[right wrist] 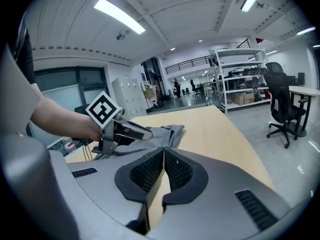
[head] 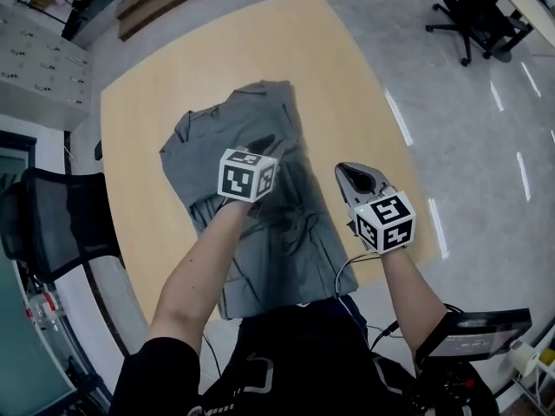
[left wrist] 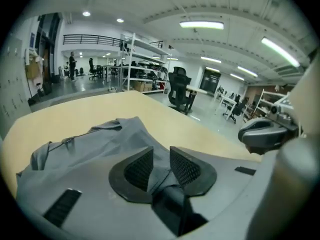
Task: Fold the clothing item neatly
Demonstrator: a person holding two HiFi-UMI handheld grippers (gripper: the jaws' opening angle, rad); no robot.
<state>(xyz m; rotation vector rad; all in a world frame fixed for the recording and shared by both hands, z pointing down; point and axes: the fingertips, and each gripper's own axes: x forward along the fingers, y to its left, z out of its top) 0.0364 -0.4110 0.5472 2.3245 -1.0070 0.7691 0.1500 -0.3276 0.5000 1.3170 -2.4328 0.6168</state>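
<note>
Grey shirt (head: 247, 115) apparently reaches the table (head: 173, 72) at its near edge.

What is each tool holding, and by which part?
Nothing, it seems. Right tool is shut, empty; left tool has jaws parted around a fold of the grey garment.

floor (head: 468, 146): grey, glossy | black office chair (head: 473, 11) | ceiling strip lights (left wrist: 201, 24): lit | white shelving (left wrist: 145, 64) behind

A big open-plan office-cum-lab: swivel chairs (head: 473, 11), metal shelving racks (left wrist: 145, 64), lockers (head: 39, 63), strip ceiling lights (left wrist: 201, 25).
</note>
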